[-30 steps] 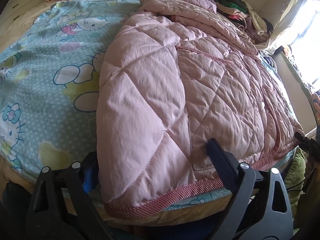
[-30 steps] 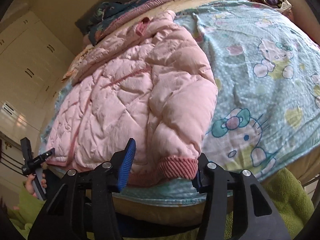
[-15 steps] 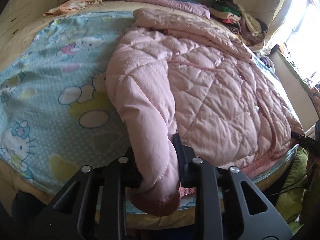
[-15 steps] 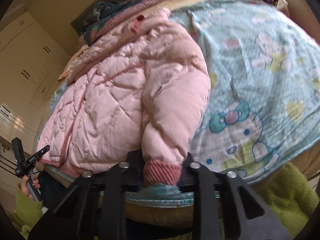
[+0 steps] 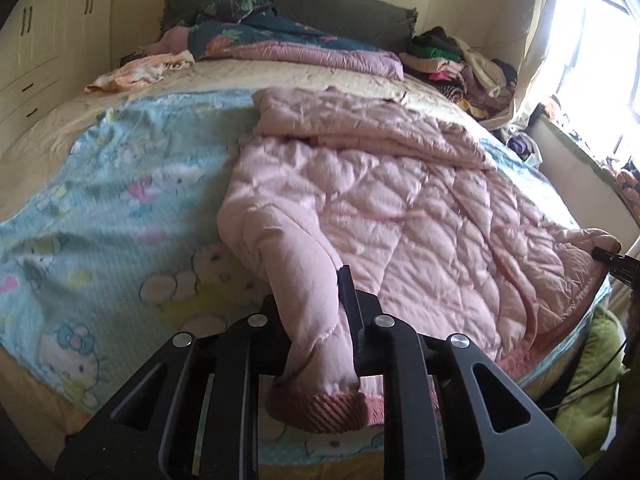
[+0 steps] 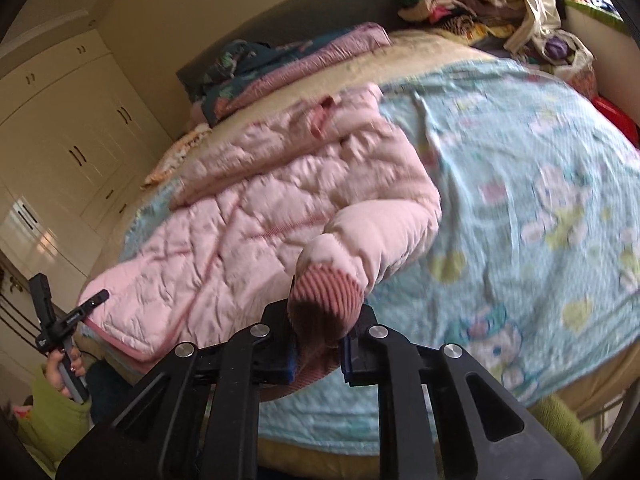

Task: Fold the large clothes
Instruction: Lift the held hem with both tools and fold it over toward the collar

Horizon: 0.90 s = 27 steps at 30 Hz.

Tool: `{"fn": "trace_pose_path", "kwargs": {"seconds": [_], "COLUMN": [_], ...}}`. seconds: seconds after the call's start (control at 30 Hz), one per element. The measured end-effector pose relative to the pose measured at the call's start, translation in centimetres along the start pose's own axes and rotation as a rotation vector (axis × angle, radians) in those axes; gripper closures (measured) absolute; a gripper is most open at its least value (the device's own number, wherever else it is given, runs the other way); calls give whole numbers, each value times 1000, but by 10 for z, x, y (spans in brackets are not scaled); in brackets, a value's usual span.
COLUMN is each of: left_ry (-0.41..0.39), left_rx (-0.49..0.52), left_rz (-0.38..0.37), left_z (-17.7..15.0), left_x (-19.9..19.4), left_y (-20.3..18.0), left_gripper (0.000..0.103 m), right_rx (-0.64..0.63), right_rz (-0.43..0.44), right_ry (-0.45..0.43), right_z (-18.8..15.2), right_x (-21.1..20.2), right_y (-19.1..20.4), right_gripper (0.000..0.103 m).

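Clamping sleeve cuffs: both hand-held grippers | hand: right view only

We find no text, label, brand or number that we can read. The blue sheet on the bed carries only cartoon cat figures, and a small pale mark on the left gripper is too tiny to make out.

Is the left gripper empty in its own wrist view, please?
No, the left gripper is shut on the pink jacket's sleeve, whose ribbed cuff hangs just below the jaws.
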<state>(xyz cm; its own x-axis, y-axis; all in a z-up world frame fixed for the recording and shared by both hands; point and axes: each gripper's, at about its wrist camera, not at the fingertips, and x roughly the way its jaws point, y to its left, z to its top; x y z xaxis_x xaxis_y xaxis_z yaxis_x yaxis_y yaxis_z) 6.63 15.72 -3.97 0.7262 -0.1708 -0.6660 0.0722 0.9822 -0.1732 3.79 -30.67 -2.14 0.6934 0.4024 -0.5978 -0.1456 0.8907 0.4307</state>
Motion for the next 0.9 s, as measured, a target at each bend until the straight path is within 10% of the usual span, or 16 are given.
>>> {"fn": "trace_pose_path", "kwargs": {"seconds": [0.9], "left_ry": [-208], "left_rx": [-64], "left_rz": [-19], "left_z": [90], "left_x": [-26], "left_y": [2], "left_gripper": [92], "right_rx": [-36], "right_rz": [45], "right_ry": [-198], "right_z": [112], "right_x": [-24], "right_y": [32], "right_gripper": [90]}}
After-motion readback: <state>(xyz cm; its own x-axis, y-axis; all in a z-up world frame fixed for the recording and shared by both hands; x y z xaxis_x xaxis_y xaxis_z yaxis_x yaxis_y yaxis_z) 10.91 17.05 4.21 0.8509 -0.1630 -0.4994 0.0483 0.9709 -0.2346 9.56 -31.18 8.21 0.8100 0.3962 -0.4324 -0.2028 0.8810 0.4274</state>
